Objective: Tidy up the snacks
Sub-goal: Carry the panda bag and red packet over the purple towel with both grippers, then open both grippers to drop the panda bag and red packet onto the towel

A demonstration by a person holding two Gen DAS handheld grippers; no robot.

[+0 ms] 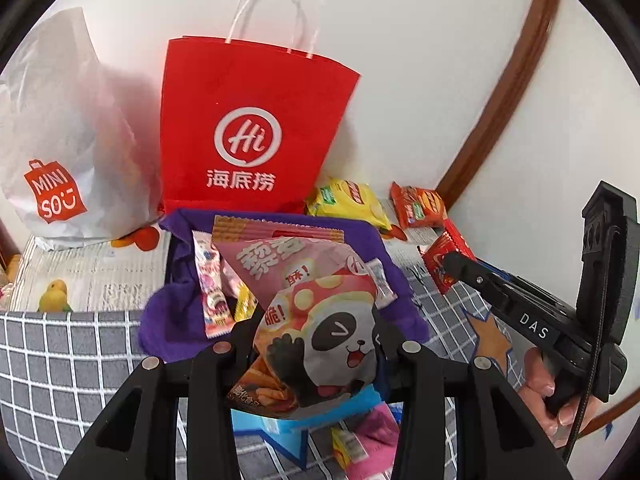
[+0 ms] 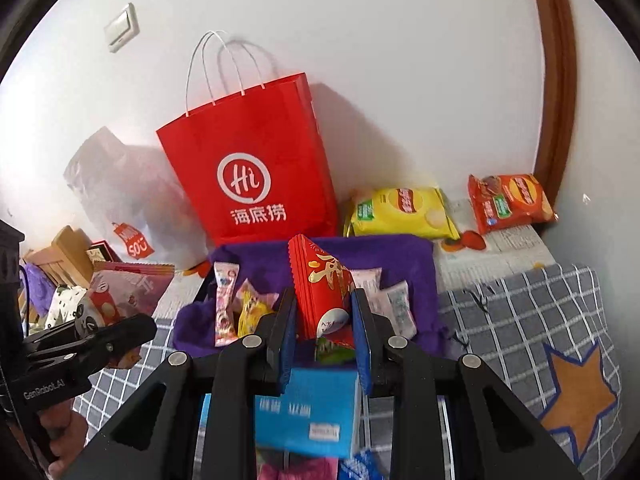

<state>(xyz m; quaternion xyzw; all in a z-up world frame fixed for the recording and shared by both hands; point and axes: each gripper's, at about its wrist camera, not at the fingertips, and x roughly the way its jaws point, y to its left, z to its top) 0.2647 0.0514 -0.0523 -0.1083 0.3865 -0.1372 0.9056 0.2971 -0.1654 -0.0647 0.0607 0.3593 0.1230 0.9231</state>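
Observation:
My left gripper [image 1: 316,346] is shut on a pink panda snack bag [image 1: 316,312] and holds it above the purple fabric bin [image 1: 168,312]. The bag also shows at the left of the right wrist view [image 2: 120,292]. My right gripper [image 2: 324,332] is shut on a red snack packet [image 2: 324,292] over the purple bin [image 2: 384,252]. The packet shows in the left wrist view [image 1: 444,260]. Several small candy packets [image 2: 226,304] lie inside the bin.
A red Haidilao paper bag [image 1: 248,128] and a white Miniso bag [image 1: 60,152] stand against the wall. Yellow [image 2: 400,212] and orange [image 2: 508,200] chip bags lie at the back right. A blue box [image 2: 308,412] sits below my right gripper on the grey checked cloth [image 2: 520,320].

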